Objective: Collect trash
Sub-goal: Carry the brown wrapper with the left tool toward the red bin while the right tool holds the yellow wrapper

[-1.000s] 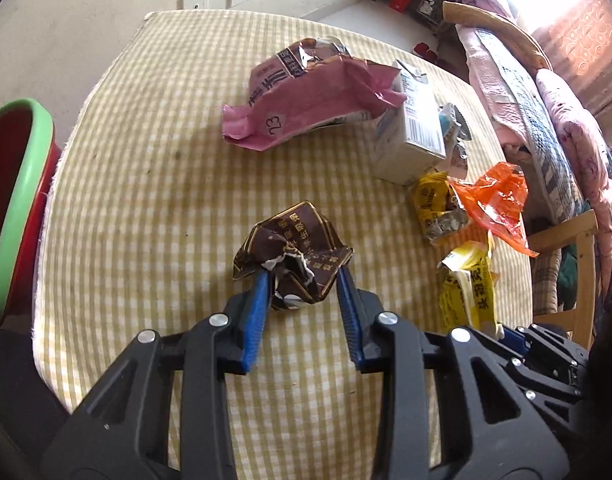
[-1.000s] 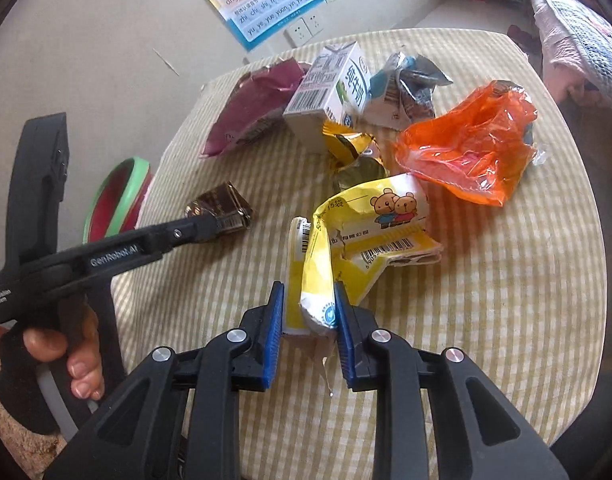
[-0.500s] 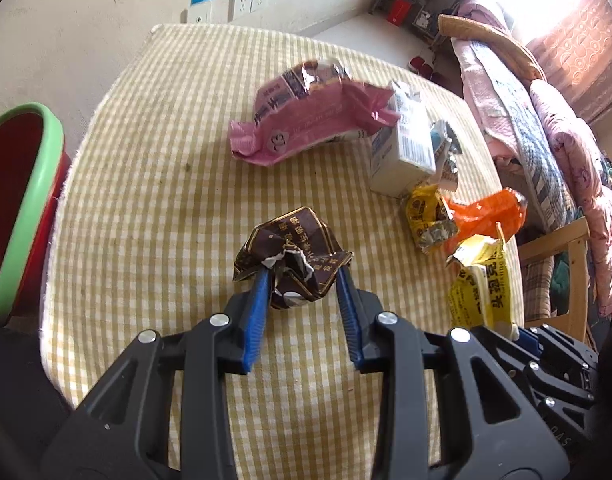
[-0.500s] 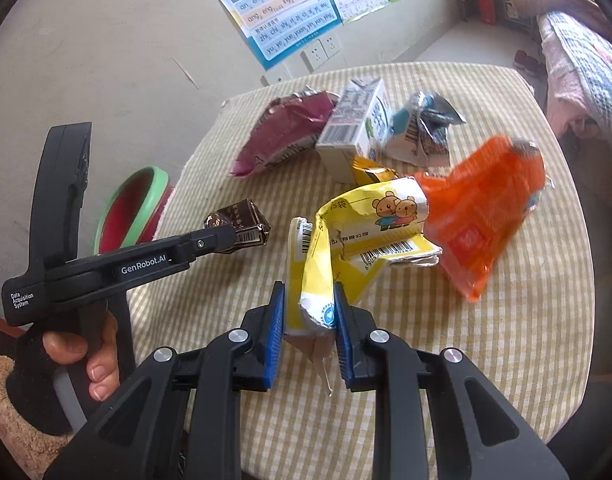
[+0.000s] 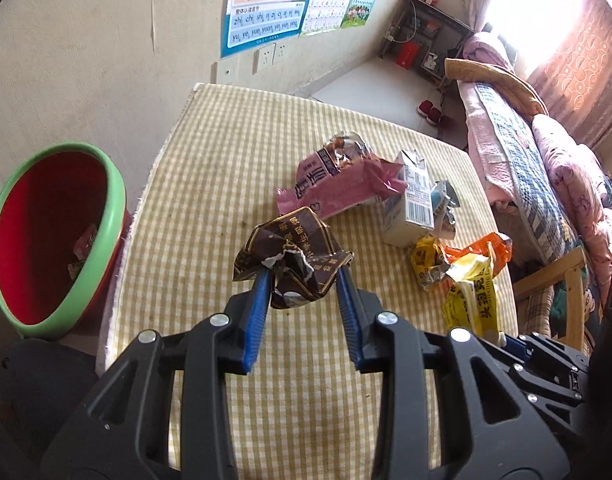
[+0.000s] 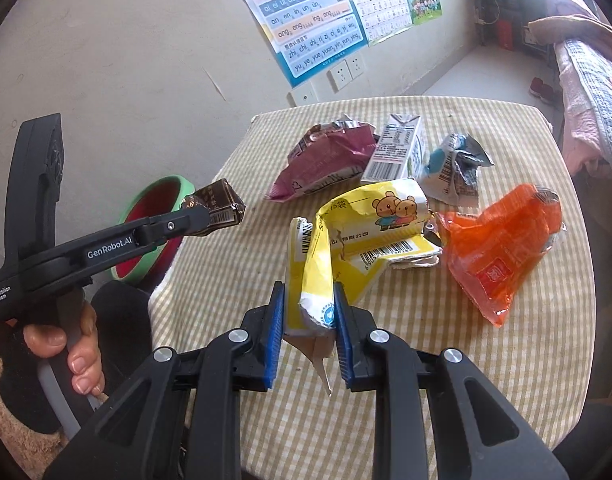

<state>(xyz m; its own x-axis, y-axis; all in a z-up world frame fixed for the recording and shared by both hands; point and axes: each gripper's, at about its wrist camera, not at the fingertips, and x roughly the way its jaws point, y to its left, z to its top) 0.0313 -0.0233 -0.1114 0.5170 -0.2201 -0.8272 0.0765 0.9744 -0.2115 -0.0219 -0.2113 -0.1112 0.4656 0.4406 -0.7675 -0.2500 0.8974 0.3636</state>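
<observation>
Seven pieces of trash are counted: one brown wrapper, one yellow packet, one pink bag, one white carton, one orange bag, one silver-blue wrapper and one small yellow wrapper. One red bin with a green rim is seen beside the one tabletop. Two grippers are counted, the left gripper and the right gripper, each with two blue fingers.
</observation>
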